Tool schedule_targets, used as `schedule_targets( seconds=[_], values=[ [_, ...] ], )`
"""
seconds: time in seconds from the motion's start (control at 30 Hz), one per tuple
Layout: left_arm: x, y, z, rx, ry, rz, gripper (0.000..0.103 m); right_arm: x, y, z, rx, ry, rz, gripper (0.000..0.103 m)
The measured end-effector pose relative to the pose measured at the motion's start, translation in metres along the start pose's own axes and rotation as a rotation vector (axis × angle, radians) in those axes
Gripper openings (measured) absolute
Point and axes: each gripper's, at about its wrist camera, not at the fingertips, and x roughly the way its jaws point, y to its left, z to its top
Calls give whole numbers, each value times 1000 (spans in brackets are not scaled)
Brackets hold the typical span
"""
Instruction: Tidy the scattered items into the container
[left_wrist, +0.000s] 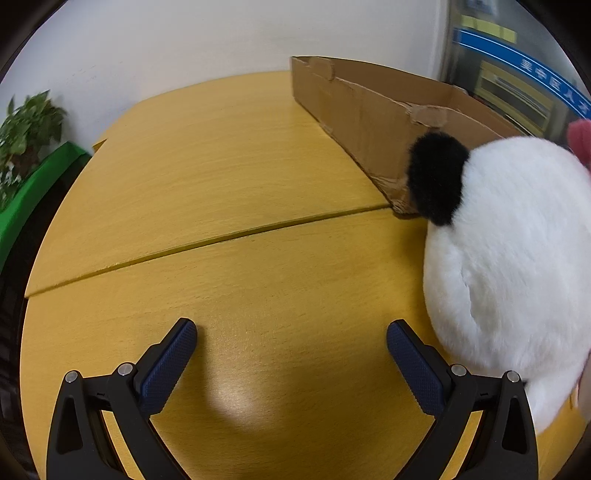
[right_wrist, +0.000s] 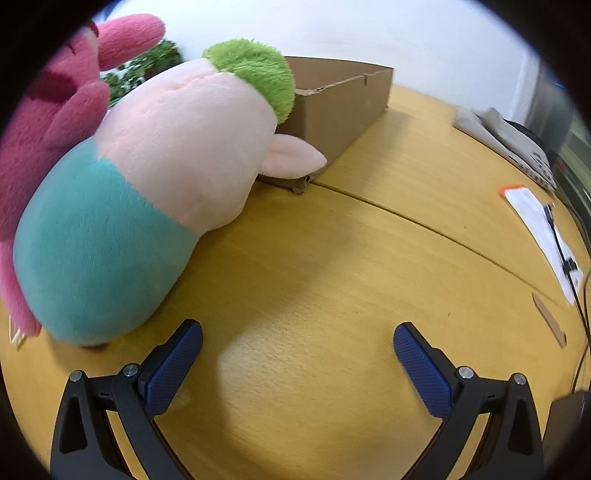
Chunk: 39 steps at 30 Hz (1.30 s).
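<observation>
We are at the start, judging by the toys on the table (left_wrist: 221, 184) and nothing in our grasp: left gripper (left_wrist: 291, 343) and right gripper (right_wrist: 298, 345) both gape, empty. The white toy (left_wrist: 509, 258) lies just right of the left one; the pink-and-teal toy (right_wrist: 147, 177) leans against the box (right_wrist: 340, 107). Next we must straddle a soft body and squeeze. Papers (right_wrist: 543, 236) and cables lie clear; a red plush (right_wrist: 48, 110) crowds alongside.

Left tongs (left_wrist: 291, 338), right tongs (right_wrist: 298, 339) — black frames, textured blue pads, silver screws.
</observation>
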Motion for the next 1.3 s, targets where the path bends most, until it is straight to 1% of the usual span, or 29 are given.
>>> schedule_targets(
  seconds=[0.1, 0.17, 0.23, 0.3, 0.37, 0.43, 0.47, 0.5, 0.57, 0.67, 0.73, 0.8, 0.93, 1.0, 1.1, 1.3],
  values=[
    [-6, -3, -3, -8, 24, 12, 103, -4, 1, -4, 13, -5, -20, 102],
    [-18, -1, -11, -44, -11, 81, 103, -11, 1, -11, 55, -17, -97, 102],
    [-43, 1, -22, -102, -100, 147, 103, -24, 4, -17, 90, -41, -158, 102],
    [-84, 2, -32, -182, -205, 173, 103, -50, 9, -22, 135, -101, -177, 102],
    [-127, -6, -40, -250, -296, 175, 103, -84, 19, -24, 177, -186, -190, 102],
    [-162, -21, -46, -285, -376, 163, 103, -116, 35, -21, 210, -282, -186, 102],
    [-179, -31, -52, -296, -406, 157, 103, -132, 47, -19, 223, -329, -178, 103],
    [-191, -42, -55, -303, -419, 153, 103, -141, 57, -16, 224, -363, -172, 103],
    [-202, -65, -50, -304, -424, 132, 103, -160, 85, -7, 202, -441, -165, 103],
    [-204, -105, -37, -268, -404, 42, 103, -173, 115, 4, 197, -535, -137, 103],
    [-205, -133, -32, -229, -377, -29, 103, -179, 132, 10, 208, -575, -111, 103],
    [-212, -164, -38, -195, -365, -71, 103, -183, 146, 13, 210, -598, -107, 103],
    [-217, -206, -36, -129, -372, -121, 103, -190, 168, 13, 229, -583, -110, 103],
    [-221, -220, -39, -120, -377, -151, 103, -192, 179, 9, 245, -565, -114, 102],
    [-224, -231, -42, -119, -376, -184, 103, -194, 190, 3, 263, -536, -135, 103],
    [-234, -239, -49, -121, -398, -158, 103, -201, 202, -4, 285, -520, -148, 103]
  ],
)
